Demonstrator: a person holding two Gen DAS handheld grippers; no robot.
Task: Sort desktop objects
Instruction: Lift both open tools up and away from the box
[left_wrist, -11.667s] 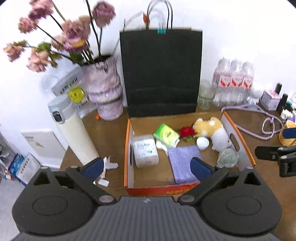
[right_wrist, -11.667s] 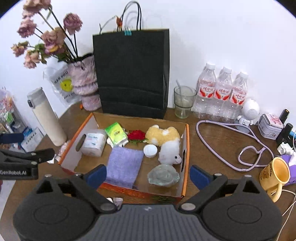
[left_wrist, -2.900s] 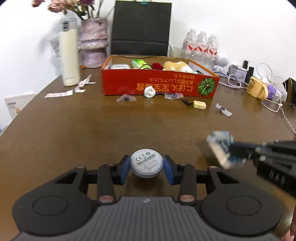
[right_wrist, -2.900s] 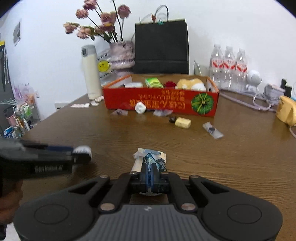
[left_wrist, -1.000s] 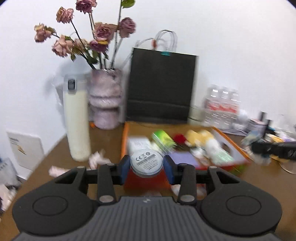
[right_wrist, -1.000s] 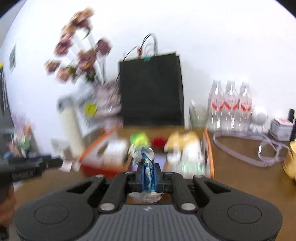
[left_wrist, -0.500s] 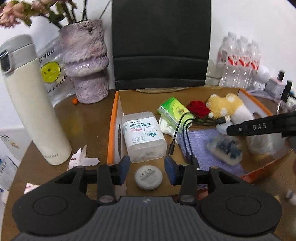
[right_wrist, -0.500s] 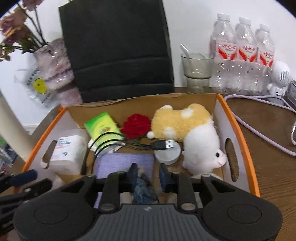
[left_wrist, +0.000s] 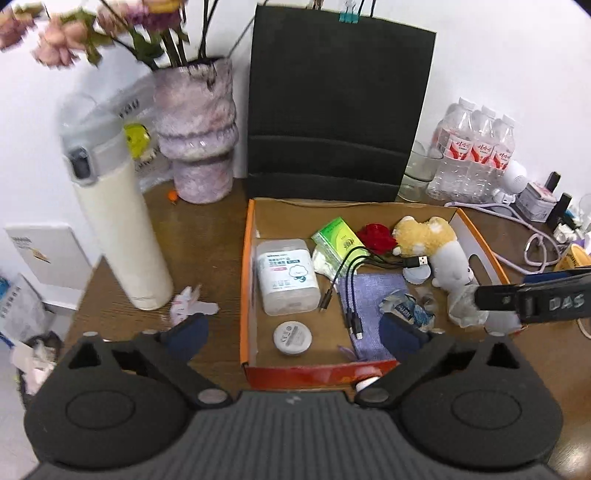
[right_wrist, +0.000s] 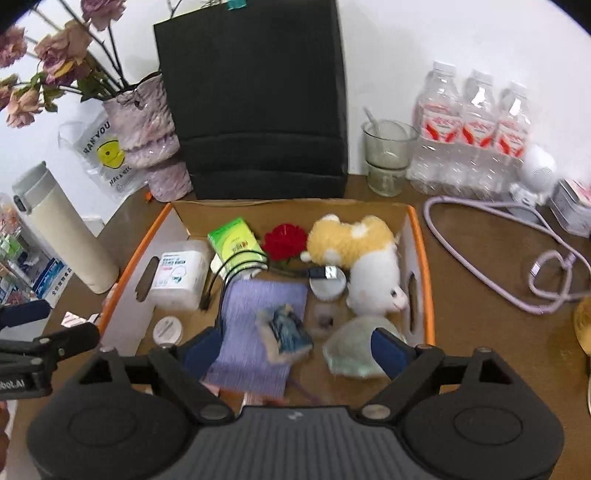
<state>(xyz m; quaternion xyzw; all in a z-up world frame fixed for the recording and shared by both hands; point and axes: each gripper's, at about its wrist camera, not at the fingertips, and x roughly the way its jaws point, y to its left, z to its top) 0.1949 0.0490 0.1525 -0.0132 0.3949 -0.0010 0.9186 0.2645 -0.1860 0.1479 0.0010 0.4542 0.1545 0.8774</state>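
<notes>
Both jaws are opening, nothing between them, since their loads are delivered: the round white disc (left_wrist: 292, 338) and the crumpled blue wrapper (right_wrist: 287, 329) are seen lying inside the orange cardboard box (left_wrist: 248, 258) on the surface.

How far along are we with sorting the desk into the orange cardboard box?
Done: the round white disc lies on the floor of the orange cardboard box, and the crumpled blue-and-white wrapper lies on the purple cloth.

In hand: nothing; the left tongs and right tongs are opening with nothing gripped.

Left: torn paper scraps beside the cream flask.
</notes>
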